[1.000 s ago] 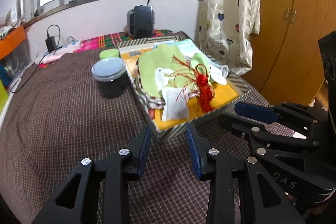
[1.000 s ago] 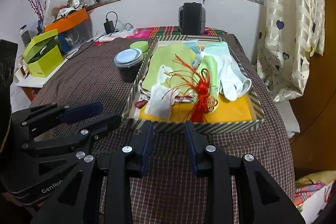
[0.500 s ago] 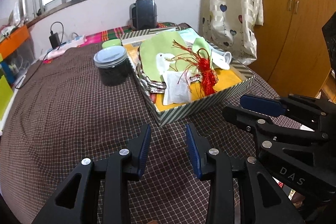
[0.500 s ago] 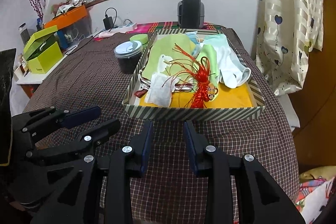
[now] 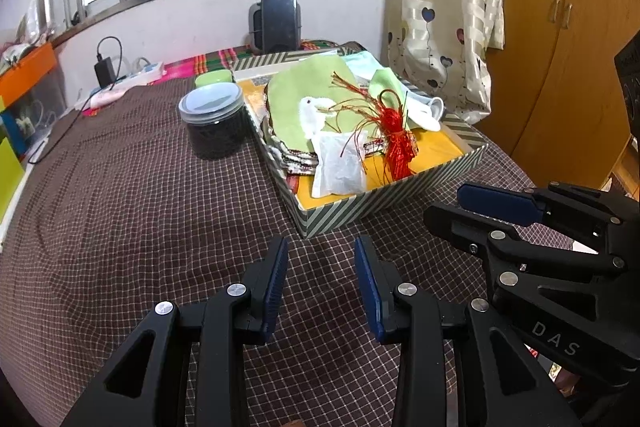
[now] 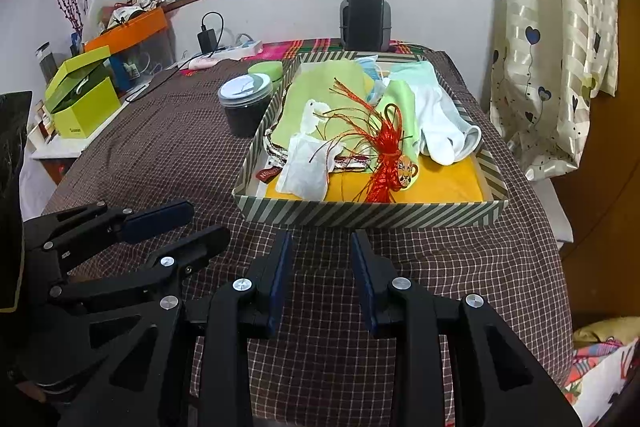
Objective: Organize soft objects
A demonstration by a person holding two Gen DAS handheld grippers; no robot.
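One checked brown tablecloth (image 6: 168, 147) spreads under everything. On it sits the striped box (image 6: 372, 217), landmark here, holding green cloth (image 6: 320, 95), white glove (image 6: 440, 123), white sachet (image 6: 306, 171) and red tassel (image 6: 386, 155). Just before the box, left gripper (image 5: 321, 269) and right gripper (image 6: 321, 259) hover, jaws apart, empty.

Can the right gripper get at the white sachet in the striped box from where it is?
Probably yes: the right gripper is open and empty before the striped box, and the white sachet lies uncovered near that wall.
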